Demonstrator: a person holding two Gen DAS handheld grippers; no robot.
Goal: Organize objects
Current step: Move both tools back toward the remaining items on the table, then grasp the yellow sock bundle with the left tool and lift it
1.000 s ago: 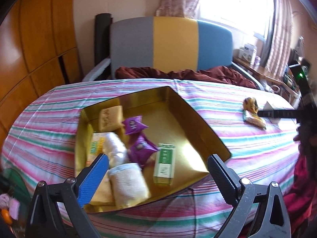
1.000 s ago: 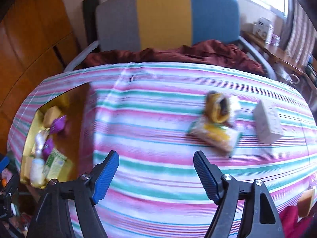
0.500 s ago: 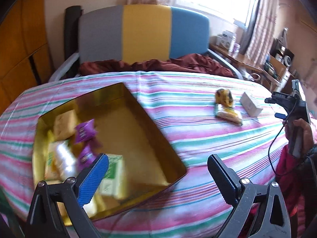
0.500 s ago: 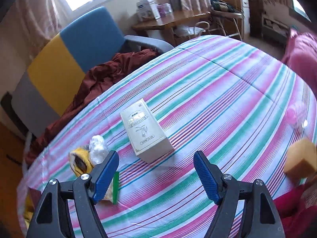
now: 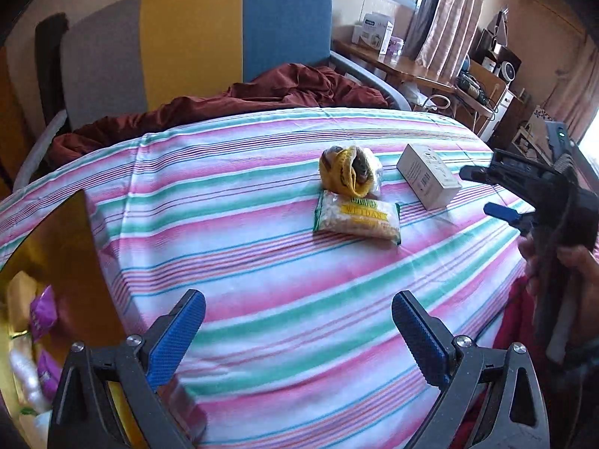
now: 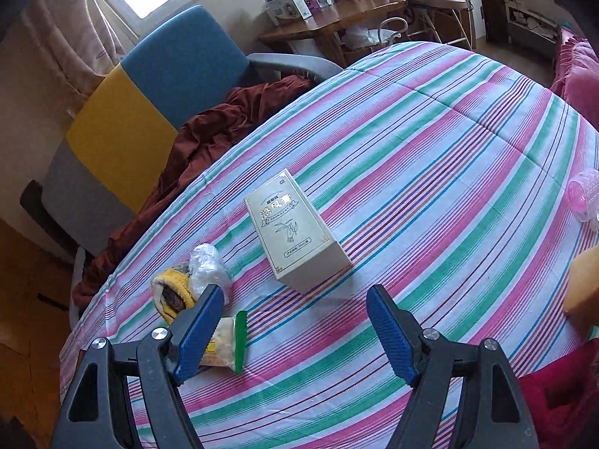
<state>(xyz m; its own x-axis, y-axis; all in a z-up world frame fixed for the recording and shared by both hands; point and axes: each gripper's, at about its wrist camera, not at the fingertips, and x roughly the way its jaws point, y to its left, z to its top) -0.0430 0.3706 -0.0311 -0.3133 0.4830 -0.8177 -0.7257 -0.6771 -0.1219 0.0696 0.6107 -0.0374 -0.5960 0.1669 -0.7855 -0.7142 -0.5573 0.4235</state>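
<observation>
A white box [image 6: 295,237] lies on the striped tablecloth, just beyond my open right gripper [image 6: 295,321], whose jaws are empty. Left of it sit a yellow rolled bundle with clear plastic [image 6: 176,292] and a yellow-green snack packet [image 6: 228,340], partly behind the left finger. In the left wrist view the same snack packet [image 5: 357,217], yellow bundle [image 5: 348,172] and white box [image 5: 426,177] lie well ahead of my open, empty left gripper [image 5: 297,323]. The gold tin [image 5: 56,247] holding purple and white packets is at the left edge. My right gripper [image 5: 486,192], held by a hand, shows at the right.
A grey, yellow and blue chair [image 5: 194,41] with a maroon cloth [image 5: 239,101] stands behind the table. A wooden desk with boxes [image 5: 378,33] is at the back right. A pink roller [image 6: 582,194] and an orange block [image 6: 582,288] lie at the table's right edge.
The left gripper swung right, away from the gold tin toward the loose items. The right gripper rolled and shifted right in the first half second to face the white box, then held still.
</observation>
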